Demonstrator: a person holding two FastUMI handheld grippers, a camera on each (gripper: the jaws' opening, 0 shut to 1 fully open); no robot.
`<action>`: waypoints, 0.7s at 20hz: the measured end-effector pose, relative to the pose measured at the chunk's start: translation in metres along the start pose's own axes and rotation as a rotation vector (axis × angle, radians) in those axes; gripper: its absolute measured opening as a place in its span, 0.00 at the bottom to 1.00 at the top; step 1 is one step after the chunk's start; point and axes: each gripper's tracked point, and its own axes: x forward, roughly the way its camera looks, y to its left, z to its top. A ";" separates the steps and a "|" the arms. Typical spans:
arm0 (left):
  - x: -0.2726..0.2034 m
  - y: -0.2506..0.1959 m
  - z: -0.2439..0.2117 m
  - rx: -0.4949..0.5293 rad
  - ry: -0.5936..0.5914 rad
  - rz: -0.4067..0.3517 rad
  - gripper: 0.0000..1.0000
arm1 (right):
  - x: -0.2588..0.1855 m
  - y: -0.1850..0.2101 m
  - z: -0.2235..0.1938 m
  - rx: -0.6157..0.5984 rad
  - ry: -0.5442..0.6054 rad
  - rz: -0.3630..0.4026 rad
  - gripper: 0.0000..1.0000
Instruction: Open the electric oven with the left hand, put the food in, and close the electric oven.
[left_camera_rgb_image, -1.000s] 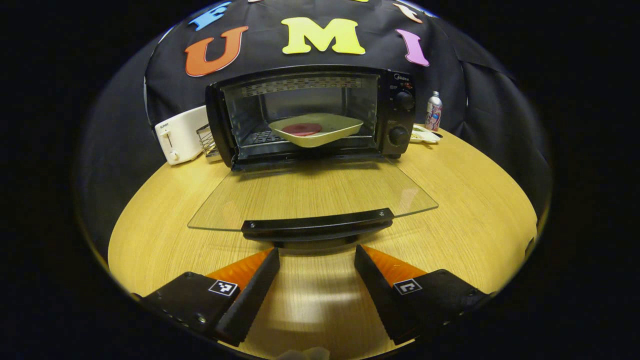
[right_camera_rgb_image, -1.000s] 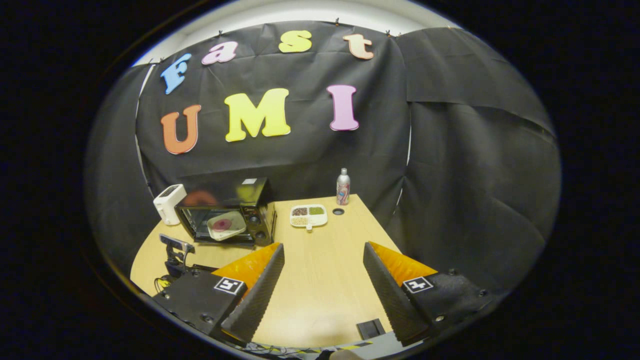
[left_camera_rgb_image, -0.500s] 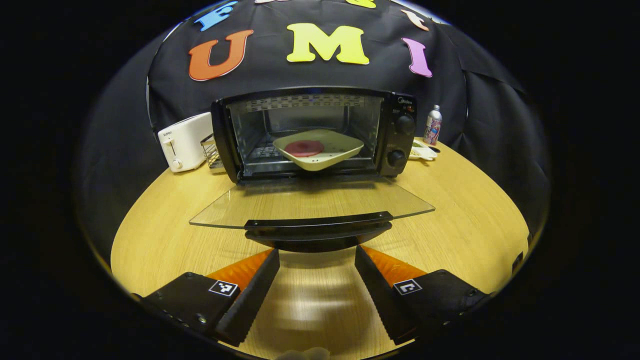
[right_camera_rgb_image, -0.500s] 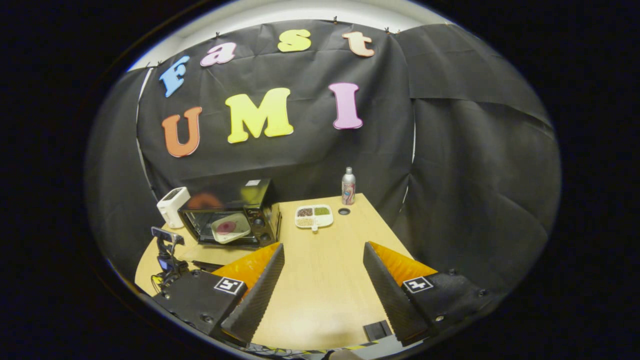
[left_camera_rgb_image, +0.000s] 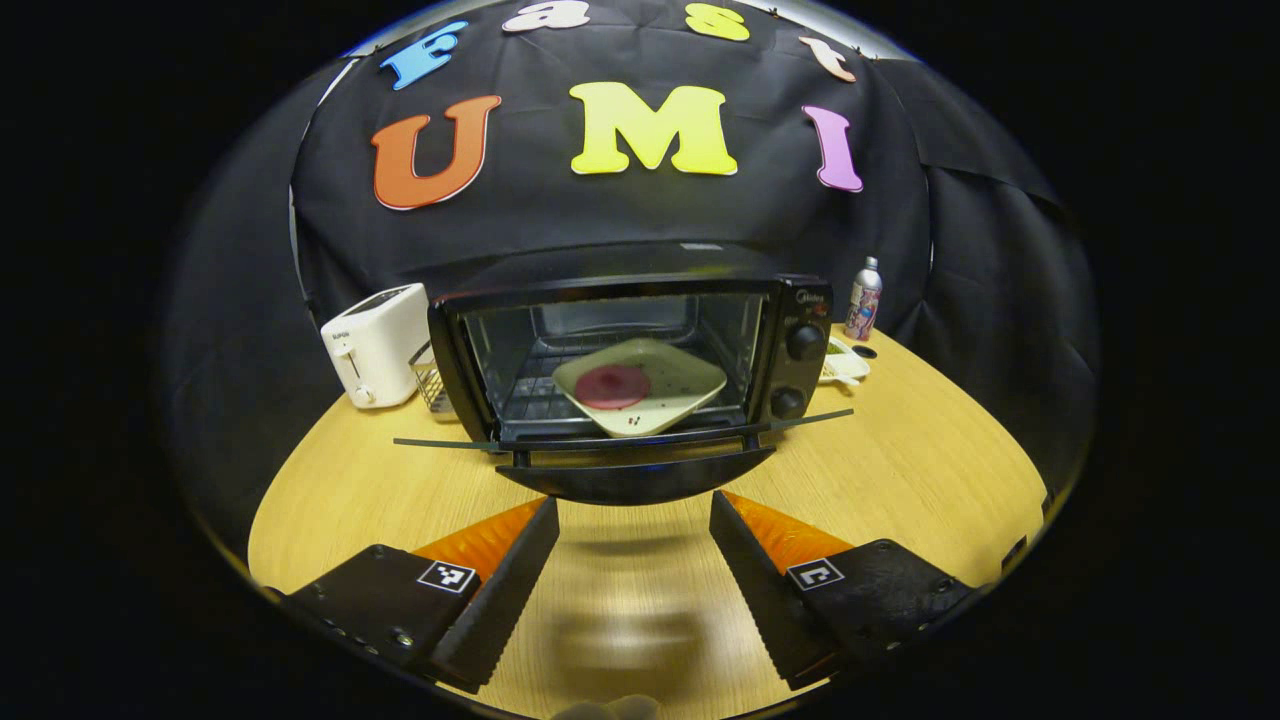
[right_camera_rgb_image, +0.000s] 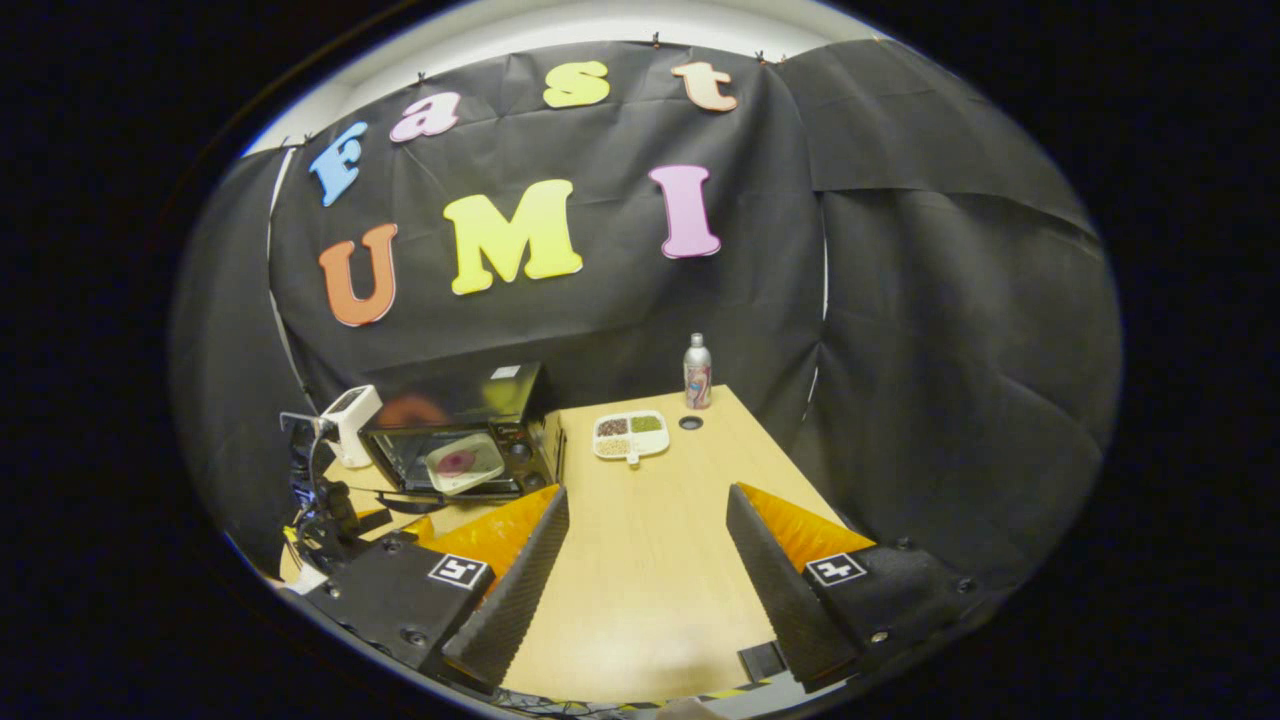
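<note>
Black electric oven (left_camera_rgb_image: 640, 370) with black knobs (left_camera_rgb_image: 805, 342) — inside, a pale cream plate (left_camera_rgb_image: 640, 385) bearing dark-red food (left_camera_rgb_image: 612, 386); white toaster (left_camera_rgb_image: 375, 343), light wood-grain counter (left_camera_rgb_image: 900, 470), silver bottle (left_camera_rgb_image: 863, 298) with pink-blue label

Right gripper (right_camera_rgb_image: 645, 560) fingers spread apart over wooden table (right_camera_rgb_image: 650, 560), holding nothing. Electric oven (right_camera_rgb_image: 455, 440) at far left, plate (right_camera_rgb_image: 463, 463) with red food inside. White toaster (right_camera_rgb_image: 350, 425) beside oven. Divided snack tray (right_camera_rgb_image: 630, 434), bottle (right_camera_rgb_image: 697, 372) near wall.

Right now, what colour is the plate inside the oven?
Pale cream plate, with a dark red round of food on it; clearest in the left gripper view.
</note>
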 end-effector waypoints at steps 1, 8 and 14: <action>0.002 0.001 0.009 -0.002 -0.013 0.000 0.97 | 0.001 -0.001 -0.001 0.003 0.000 -0.005 0.96; 0.023 0.006 0.053 0.014 -0.061 0.005 0.96 | 0.000 -0.006 0.003 0.035 -0.015 -0.024 0.96; 0.013 0.001 0.051 0.016 -0.066 -0.005 0.97 | -0.006 -0.003 0.003 0.031 -0.020 -0.028 0.96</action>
